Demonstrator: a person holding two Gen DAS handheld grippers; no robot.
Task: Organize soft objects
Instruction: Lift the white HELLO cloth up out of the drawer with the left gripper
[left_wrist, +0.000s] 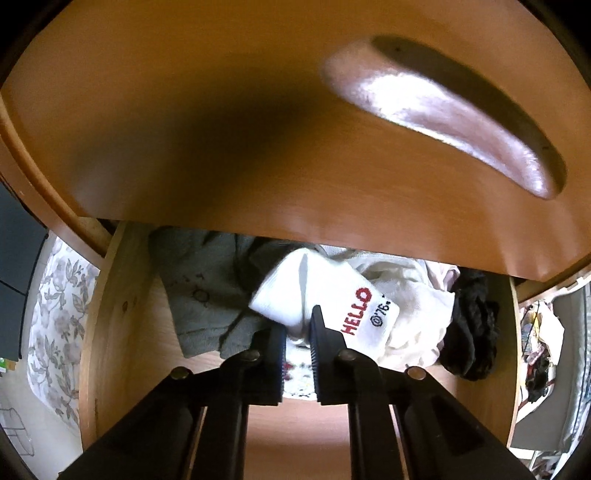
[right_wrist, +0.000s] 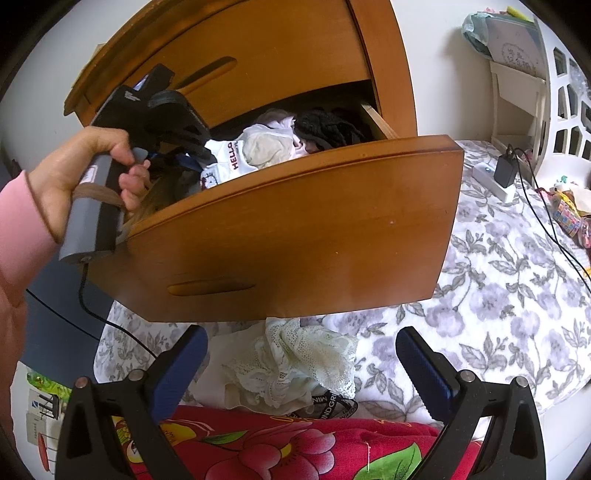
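Left wrist view: taken from close above the open drawer (left_wrist: 122, 332), aimed steeply down along the left gripper (left_wrist: 298, 332) into the clothes. The upper half of the frame is filled by a wooden drawer front (left_wrist: 258, 129) seen at very short range.

Right wrist view: taken from farther back, outside and below the drawer front (right_wrist: 295, 229), angled down across a floral bedspread (right_wrist: 498, 277).

Shared by both views: the drawer interior, the white sock lettered HELLO (left_wrist: 354, 310) (right_wrist: 231, 157), the black garment (left_wrist: 469, 325) (right_wrist: 325, 127).
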